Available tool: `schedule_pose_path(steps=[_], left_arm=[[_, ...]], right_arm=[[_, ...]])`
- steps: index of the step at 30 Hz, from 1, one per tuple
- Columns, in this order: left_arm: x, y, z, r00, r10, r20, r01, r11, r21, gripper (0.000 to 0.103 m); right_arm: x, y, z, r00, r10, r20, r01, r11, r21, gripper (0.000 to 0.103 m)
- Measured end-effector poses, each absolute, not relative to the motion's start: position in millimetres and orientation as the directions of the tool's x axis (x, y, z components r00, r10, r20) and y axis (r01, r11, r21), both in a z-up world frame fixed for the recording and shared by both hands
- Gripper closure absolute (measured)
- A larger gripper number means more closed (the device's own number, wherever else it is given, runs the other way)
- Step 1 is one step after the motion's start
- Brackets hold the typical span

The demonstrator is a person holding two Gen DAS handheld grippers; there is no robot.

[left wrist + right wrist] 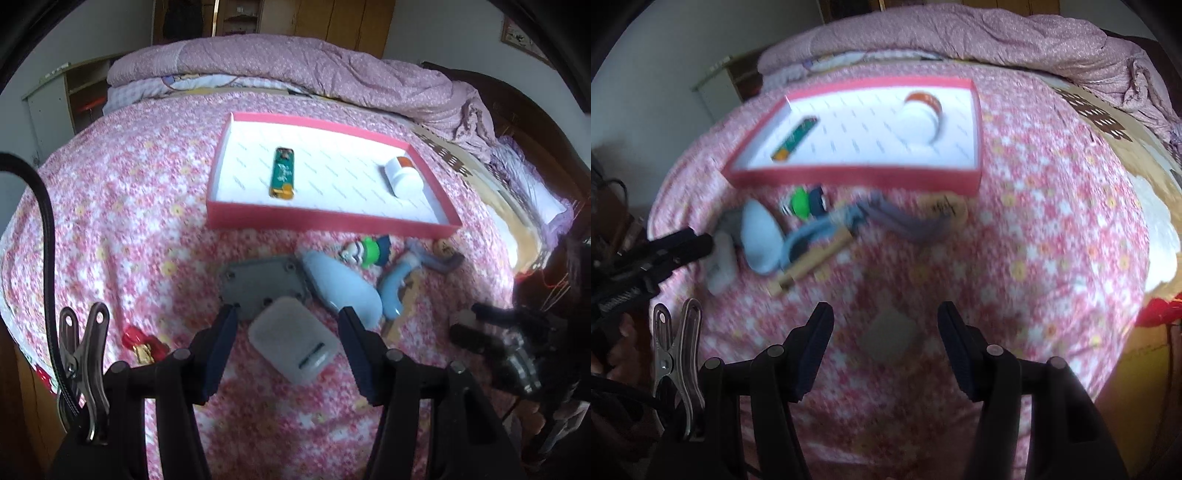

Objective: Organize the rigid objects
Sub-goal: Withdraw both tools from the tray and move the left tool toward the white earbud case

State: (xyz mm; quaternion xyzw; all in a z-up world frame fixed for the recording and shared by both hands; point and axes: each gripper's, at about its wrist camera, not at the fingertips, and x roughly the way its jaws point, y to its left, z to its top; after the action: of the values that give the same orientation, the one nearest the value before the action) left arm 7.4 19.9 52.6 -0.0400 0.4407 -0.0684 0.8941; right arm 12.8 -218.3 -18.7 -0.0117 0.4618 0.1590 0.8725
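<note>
In the left wrist view, your left gripper (288,325) had its fingers spread either side of the white case (293,341), which lay on the bed short of the red tray (332,218), long axis slanting across the gap. In the right wrist view, your right gripper (886,321) hung spread over bare bedspread, farther from the case (722,264).
</note>
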Motion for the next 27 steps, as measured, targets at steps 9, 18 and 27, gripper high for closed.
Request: schedule_pose_path(steps=[9,18,27], left_arm=[[-2,6,43,0.591,-0.152,-0.792,0.132,0.987,-0.091,0.043],[-6,8,35,0.624,-0.053,-0.78,0.073,0.997,-0.009,0.043],[1,-4,26,0.608,-0.049,-0.792,0.054,0.998,-0.02,0.041]], right_arm=[[2,-216,-29,0.52,0.291,-0.803,-0.302,0.942,0.146,0.043],[4,-213,-32,0.538,0.279,-0.795,-0.302,0.945,0.127,0.043],[1,-219,-34,0.553,0.3,-0.777,-0.275,0.946,0.17,0.042]])
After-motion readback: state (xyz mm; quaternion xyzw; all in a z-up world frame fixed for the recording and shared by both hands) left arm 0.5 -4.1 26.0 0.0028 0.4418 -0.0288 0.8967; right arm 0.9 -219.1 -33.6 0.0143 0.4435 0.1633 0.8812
